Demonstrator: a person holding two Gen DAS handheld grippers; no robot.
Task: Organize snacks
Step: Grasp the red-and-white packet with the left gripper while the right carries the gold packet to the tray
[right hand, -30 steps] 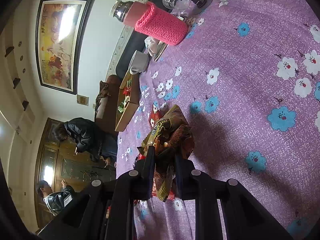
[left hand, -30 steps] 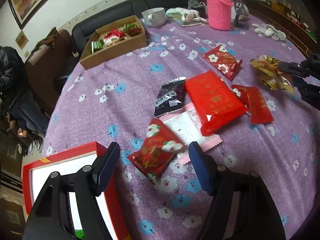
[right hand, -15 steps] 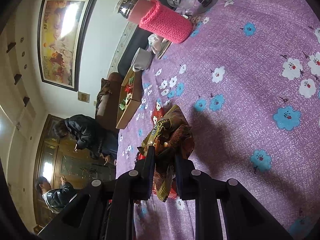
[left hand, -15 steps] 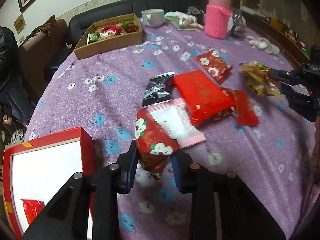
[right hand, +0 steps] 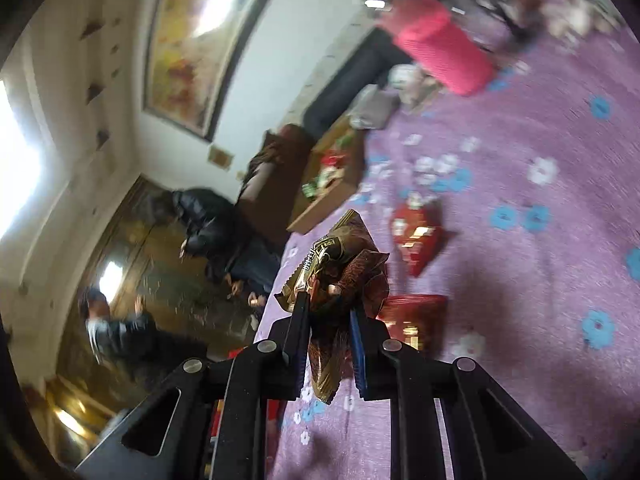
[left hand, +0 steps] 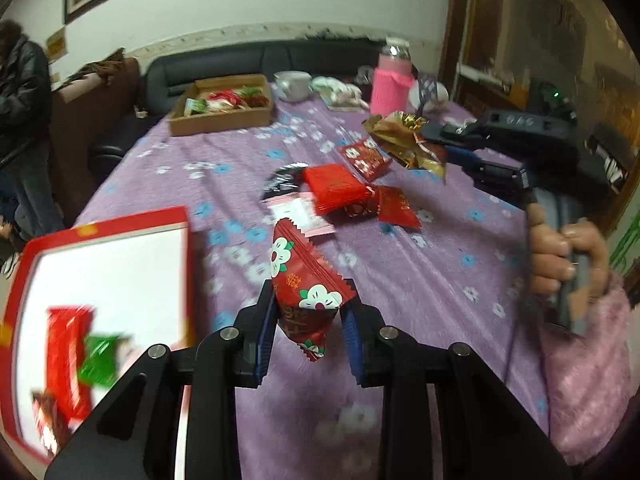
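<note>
At the far left of the left wrist view lay the red box (left hand: 108, 222), white inside, on the purple flowered desk (left hand: 440, 280), with a few wrapped snacks already in it, blurred. Just right of its rim, the left tongs (left hand: 308, 312) were clenched on the red flowered packet (left hand: 304, 280), which was held clear of the cloth, its crimped ends free above and below the pads. It looked light, soft and crinkly, so a hold across the puffed middle seemed safest; a pinch on the slick crimped edge might have slipped.

Further right and beyond, the loose pile (left hand: 340, 196) of red, pink and dark packets rested mid-desk, overlapping one another, with the cardboard tray (left hand: 224, 116) of sorted snacks well apart at the far edge.

To the right, the right tongs (right hand: 328, 316) gripped the gold-brown wrapper (right hand: 340, 272), bunched and crumpled between the pads, lifted above the desk. That foil looked thin and springy, likely to crush without harm to its hold. The hand (left hand: 560, 264) in a pink sleeve held that tool's grip.
</note>
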